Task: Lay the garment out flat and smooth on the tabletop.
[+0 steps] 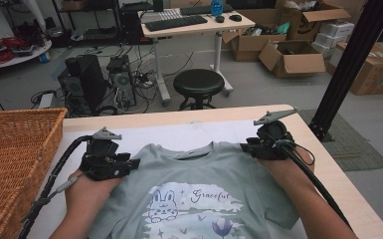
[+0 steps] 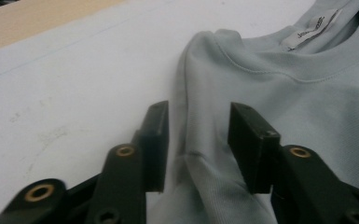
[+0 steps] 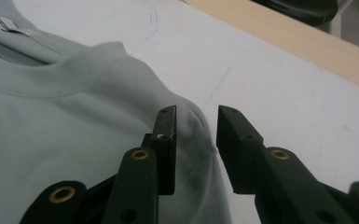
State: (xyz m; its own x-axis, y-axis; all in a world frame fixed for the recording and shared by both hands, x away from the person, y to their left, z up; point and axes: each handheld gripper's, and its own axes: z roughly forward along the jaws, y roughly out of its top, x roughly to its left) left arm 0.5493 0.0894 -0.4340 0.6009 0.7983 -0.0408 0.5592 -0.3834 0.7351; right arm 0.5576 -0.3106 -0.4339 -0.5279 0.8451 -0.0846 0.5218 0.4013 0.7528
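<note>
High view shows the grey T-shirt (image 1: pixel 199 194) lying flat on the table (image 1: pixel 328 164), front up, each shoulder between the spread jaws of the left hand-held gripper (image 1: pixel 129 163) and right hand-held gripper (image 1: pixel 246 145), unpinched; likely next: pinching both shoulders to fold.

Pale grey-green T-shirt (image 1: pixel 199 191) lying face up across the lower middle of the high view.

It's spreading flat on the white sheet, neckline pointing toward the top of the frame, a white bunny, the word "Graceful" and a purple flower showing on the chest. One sleeve is folding in at the lower right. In the left gripper view its shoulder seam is running up from the bottom centre, the neck label sitting upper right; in the right gripper view the other shoulder is bunching slightly at centre.
</note>
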